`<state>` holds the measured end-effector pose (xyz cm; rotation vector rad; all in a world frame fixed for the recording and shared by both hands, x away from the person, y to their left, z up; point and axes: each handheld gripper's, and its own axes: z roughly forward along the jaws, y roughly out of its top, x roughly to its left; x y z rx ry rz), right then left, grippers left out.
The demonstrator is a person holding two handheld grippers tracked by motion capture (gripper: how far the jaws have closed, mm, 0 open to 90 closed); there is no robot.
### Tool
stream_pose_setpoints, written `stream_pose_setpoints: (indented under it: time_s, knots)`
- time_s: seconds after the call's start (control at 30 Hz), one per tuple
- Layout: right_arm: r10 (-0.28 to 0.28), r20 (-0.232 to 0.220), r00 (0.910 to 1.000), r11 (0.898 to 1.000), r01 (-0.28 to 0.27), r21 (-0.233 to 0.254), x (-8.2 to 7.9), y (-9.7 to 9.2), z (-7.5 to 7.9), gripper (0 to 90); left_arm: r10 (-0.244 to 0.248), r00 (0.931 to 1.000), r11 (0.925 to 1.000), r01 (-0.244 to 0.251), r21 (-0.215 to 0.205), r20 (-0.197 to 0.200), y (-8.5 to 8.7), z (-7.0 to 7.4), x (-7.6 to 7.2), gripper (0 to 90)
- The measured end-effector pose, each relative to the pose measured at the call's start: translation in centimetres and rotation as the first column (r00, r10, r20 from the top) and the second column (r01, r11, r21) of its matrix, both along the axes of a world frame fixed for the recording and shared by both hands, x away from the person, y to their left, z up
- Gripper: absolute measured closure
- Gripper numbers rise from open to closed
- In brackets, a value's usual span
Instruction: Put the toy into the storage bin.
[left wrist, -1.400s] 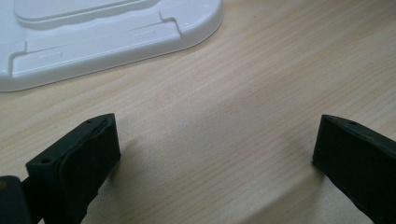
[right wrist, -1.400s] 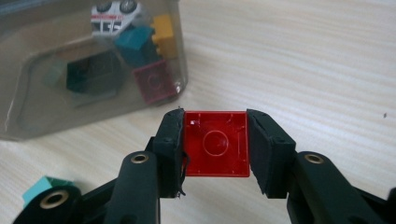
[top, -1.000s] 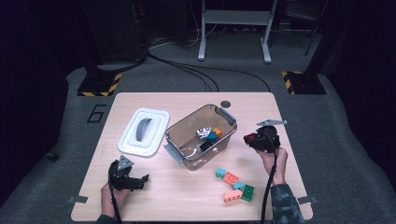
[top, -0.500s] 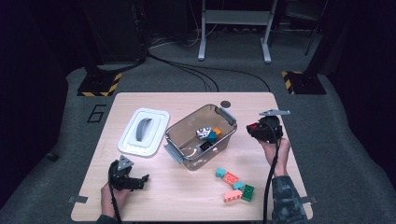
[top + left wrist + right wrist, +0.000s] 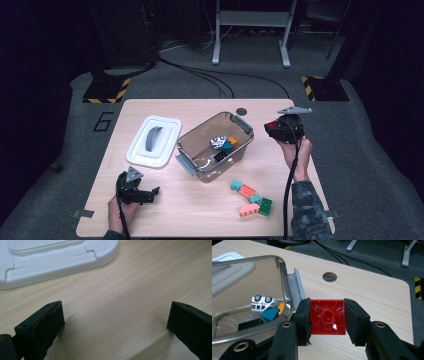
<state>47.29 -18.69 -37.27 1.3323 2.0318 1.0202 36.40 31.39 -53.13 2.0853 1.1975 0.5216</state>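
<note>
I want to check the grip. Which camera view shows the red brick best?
The right gripper view: the red brick sits large, hollow side up, pressed between the right tool's pads. The high view gives a small red spot at that tool.

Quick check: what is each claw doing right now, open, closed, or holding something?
Left claw: open, nothing between its jaws, low over the table.
Right claw: closed on a red block, beside the clear bin.

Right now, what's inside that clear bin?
In the bin: a white toy car lying upside down, a teal block, an orange piece and a black block. The bin's wall hides part of the orange piece.
</note>
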Motion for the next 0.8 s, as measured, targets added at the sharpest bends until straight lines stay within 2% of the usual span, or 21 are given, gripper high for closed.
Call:
stream_pose_setpoints:
  time_s: [0.17, 0.53, 0.8]
  knots:
    - [0.008, 0.03, 0.9995, 1.0, -0.008, -0.006, 0.3, 0.5, 0.9, 58.6, -0.002, 1.0, 1.0, 0.002, 0.0, -0.003, 0.0, 0.0, 0.0, 0.8]
    - [0.043, 0.058, 0.9974, 0.999, -0.043, -0.011, 0.4, 2.2, 2.1, 58.6, 0.0, 1.0, 1.0, 0.0, 0.0, 0.0, 0.0, 0.0, 0.0, 0.8]
    - [0.106, 0.066, 0.9922, 0.994, -0.106, -0.01, 0.1, 4.3, 2.5, 58.6, -0.001, 1.0, 1.0, 0.001, 0.0, 0.0, 0.0, 0.0, 0.0, 0.8]
